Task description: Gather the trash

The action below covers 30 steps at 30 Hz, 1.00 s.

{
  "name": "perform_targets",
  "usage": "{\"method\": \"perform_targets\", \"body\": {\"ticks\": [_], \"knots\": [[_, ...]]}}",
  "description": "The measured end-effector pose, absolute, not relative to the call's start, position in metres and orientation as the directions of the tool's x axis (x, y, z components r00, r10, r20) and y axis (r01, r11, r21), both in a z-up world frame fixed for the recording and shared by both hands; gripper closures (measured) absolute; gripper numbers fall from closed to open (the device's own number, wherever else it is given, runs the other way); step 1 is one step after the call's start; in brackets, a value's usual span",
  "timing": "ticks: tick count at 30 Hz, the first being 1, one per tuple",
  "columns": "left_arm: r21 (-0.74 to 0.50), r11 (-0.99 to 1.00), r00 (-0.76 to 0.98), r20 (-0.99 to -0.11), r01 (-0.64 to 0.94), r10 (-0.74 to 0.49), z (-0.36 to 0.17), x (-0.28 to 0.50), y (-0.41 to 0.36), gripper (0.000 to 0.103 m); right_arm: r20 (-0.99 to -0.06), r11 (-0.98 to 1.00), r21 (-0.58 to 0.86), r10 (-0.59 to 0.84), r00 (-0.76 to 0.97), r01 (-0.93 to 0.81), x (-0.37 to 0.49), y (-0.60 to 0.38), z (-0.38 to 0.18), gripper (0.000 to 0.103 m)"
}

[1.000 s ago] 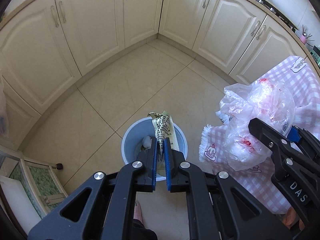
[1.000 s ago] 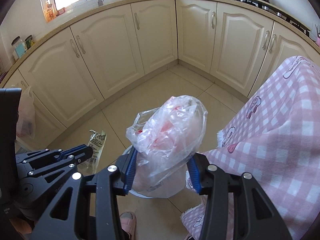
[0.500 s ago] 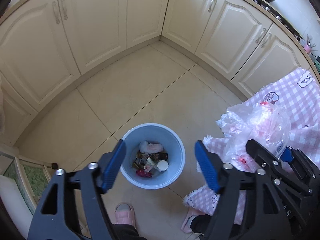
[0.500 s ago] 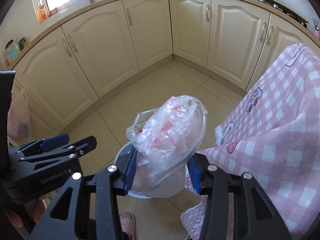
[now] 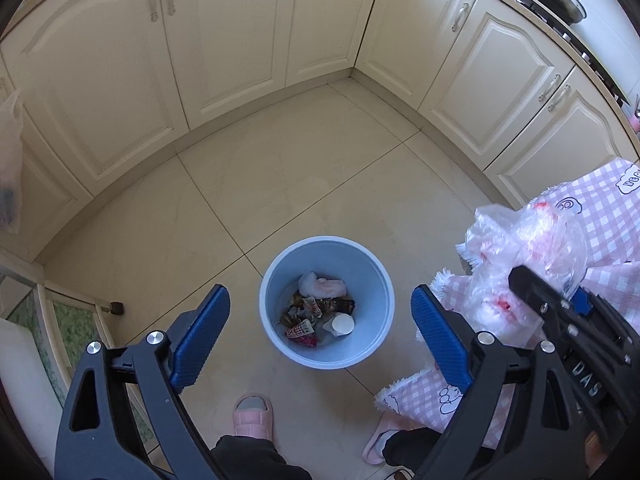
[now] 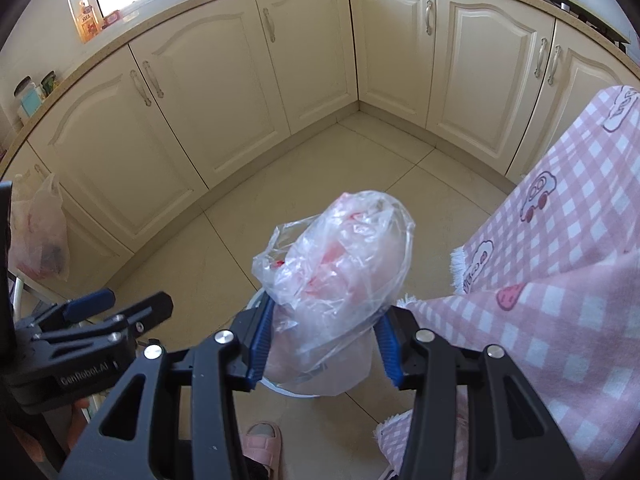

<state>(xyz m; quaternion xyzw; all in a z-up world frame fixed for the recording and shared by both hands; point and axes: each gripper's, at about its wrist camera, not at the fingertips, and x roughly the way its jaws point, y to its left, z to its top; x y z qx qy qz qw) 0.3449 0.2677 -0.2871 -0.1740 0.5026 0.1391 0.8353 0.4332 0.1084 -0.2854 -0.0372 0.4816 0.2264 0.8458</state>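
Observation:
A light blue bin (image 5: 280,280) stands on the tiled floor, holding several wrappers, a white cup and a pale pink wad. Directly above it hangs my left gripper (image 5: 320,330), its jaws opening wide with nothing between the blue pads. My right gripper (image 6: 325,344) is shut on a crumpled clear plastic bag (image 6: 340,268) with red and pink scraps inside, held above and to the right of the bin; this bag (image 5: 524,256) also shows at the right of the left wrist view. The bag hides most of the bin (image 6: 280,387) in the right wrist view.
A pink checked tablecloth (image 6: 560,280) hangs down at the right, close to the bin. Cream cabinets (image 5: 240,32) curve around the far floor. A person's pink slippers (image 5: 252,416) stand just in front of the bin. A plastic bag (image 6: 38,232) hangs at the left.
My left gripper opened and the printed wrapper it held dropped into the bin. It then opened wider and shifted a little. The right gripper kept its grip on the bag.

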Motion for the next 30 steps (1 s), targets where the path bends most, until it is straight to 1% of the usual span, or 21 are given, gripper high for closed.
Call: {"method": "perform_targets", "body": {"ticks": [4, 7, 9, 12, 16, 23, 30], "knots": [[-0.143, 0.901, 0.472, -0.879, -0.409, 0.075, -0.277, 0.341, 0.27, 0.014, -0.811, 0.888, 0.182, 0.379, 0.447, -0.422, 0.437, 0.119, -0.275, 0.052], [-0.141, 0.901, 0.49, -0.867, -0.411, 0.088, -0.265, 0.338, 0.27, 0.014, -0.803, 0.886, 0.202, 0.394, 0.447, -0.418, 0.442, 0.125, -0.268, 0.046], [-0.147, 0.903, 0.5, -0.862, -0.403, 0.083, -0.259, 0.337, 0.27, 0.014, -0.8, 0.893, 0.19, 0.382, 0.463, -0.408, 0.442, 0.127, -0.261, 0.043], [-0.124, 0.912, 0.523, -0.845, -0.392, 0.11, -0.242, 0.329, 0.264, 0.014, -0.777, 0.899, 0.159, 0.369, 0.509, -0.409, 0.433, 0.123, -0.244, 0.04], [-0.123, 0.919, 0.564, -0.817, -0.373, 0.12, -0.216, 0.318, 0.253, 0.014, -0.746, 0.903, 0.113, 0.352, 0.565, -0.414, 0.415, 0.11, -0.215, 0.039], [-0.074, 0.945, 0.669, -0.724, -0.317, 0.168, -0.154, 0.28, 0.215, 0.011, -0.632, 0.93, 0.007, 0.288, 0.719, -0.367, 0.349, 0.062, -0.143, 0.035], [-0.057, 0.972, 0.778, -0.611, -0.23, 0.148, -0.092, 0.23, 0.161, 0.008, -0.507, 0.959, -0.028, 0.23, 0.831, -0.283, 0.274, -0.007, -0.082, 0.029]]}}
